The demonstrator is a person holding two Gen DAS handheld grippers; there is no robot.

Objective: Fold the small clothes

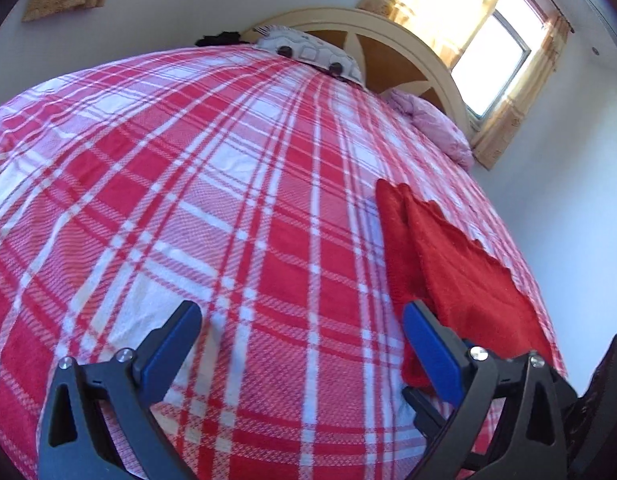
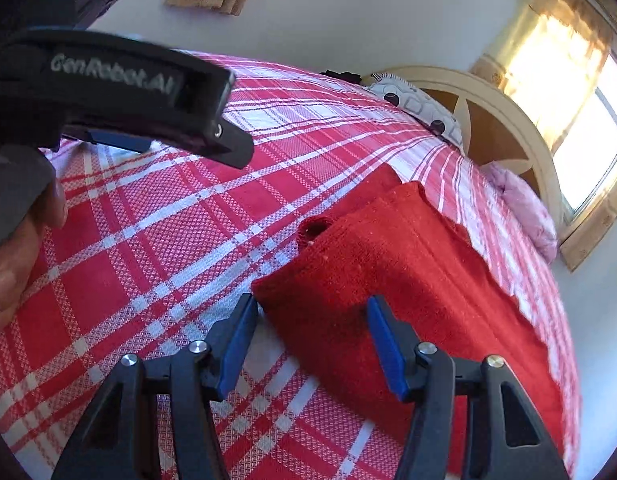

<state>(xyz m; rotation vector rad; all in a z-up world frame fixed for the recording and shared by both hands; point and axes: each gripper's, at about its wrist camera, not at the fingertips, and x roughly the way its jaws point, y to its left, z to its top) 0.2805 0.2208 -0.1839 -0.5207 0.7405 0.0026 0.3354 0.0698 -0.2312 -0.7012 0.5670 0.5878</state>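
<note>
Folding looked well advanced, judging by how the red garment lay on the checked bedspread. It sat toward the right side of the bed as a tidy, roughly rectangular bundle, with one layer lying over another and a small rolled opening, perhaps a cuff or a neck, showing at its near left edge. What kind of garment it was could not be told.

The right gripper was spread wide and empty, its blue pads set either side of the bundle's near corner, one pad over the bedspread and the other over the red cloth. Whether the pads touched the cloth was not clear. The left gripper was also spread wide and held nothing; most of its span was over bare bedspread, with its right pad at the near left edge of the red garment.

My judgement was that the main folds were done, and that what remained was at most one more fold or a tidy of the loose edge. No other small clothes showed on the bed; only a patterned pillow and a pink bundle lay by the headboard.
</note>
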